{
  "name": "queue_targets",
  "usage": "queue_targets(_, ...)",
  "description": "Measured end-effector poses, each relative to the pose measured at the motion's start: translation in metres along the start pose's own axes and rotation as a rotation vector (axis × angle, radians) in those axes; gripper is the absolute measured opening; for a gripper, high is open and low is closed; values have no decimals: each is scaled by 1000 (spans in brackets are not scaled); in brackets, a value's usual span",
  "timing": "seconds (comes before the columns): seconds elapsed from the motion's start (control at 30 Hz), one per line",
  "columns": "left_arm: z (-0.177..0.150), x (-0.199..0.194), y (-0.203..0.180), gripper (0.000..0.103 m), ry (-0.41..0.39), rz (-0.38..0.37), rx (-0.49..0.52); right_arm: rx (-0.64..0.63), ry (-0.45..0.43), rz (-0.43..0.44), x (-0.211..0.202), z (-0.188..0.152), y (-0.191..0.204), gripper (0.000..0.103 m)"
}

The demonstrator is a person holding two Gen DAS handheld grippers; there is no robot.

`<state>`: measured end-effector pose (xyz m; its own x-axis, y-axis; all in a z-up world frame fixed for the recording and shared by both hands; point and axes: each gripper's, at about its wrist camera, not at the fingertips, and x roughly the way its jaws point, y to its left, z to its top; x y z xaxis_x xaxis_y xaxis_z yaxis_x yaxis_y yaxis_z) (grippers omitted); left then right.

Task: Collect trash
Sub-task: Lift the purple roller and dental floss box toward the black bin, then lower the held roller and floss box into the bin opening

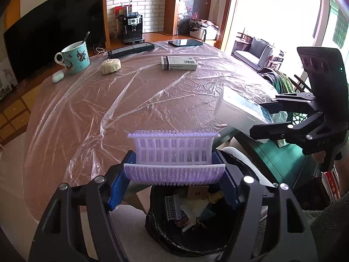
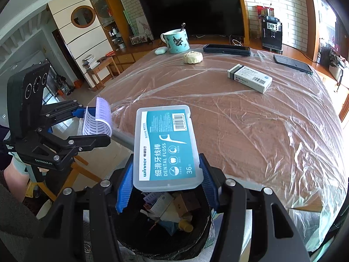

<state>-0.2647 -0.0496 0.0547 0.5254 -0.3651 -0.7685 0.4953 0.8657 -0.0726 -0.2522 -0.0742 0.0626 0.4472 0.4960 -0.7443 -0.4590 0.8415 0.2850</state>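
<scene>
Both grippers hold trash over the black-lined bin (image 1: pixel 187 235) beside the table (image 1: pixel 130 100).

Right gripper (image 2: pixel 166 181) clamps a dental floss box (image 2: pixel 166 148) above the bin's mouth; left gripper (image 1: pixel 173 174) pinches a curved lilac plastic mesh piece (image 1: pixel 174 152) just above the bin. Beyond the bin, on the table's plastic sheet, lie a medicine box (image 1: pixel 178 62), a mug (image 1: pixel 75 57) and a paper wad (image 1: pixel 110 66).

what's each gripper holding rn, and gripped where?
Left gripper: purple hair roller, jaws on its two ends. Right gripper: dental floss box, jaws on its long sides near the rear end. Both above the trash bin.
</scene>
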Motion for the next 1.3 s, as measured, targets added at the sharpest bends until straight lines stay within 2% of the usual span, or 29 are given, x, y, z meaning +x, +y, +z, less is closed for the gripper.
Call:
queue_targets(0.37, -21, -5, -6, 72, 35, -1, -4, -8, 25, 24, -6, -20, 10, 55)
queue_targets(0.8, -44, 3, -25, 72, 98, -5, 49, -38, 92, 39, 0, -41, 23, 55)
queue_targets(1.3, -64, 26, -33, 72, 163, 27, 79, -67, 176, 3, 22, -60, 31, 55)
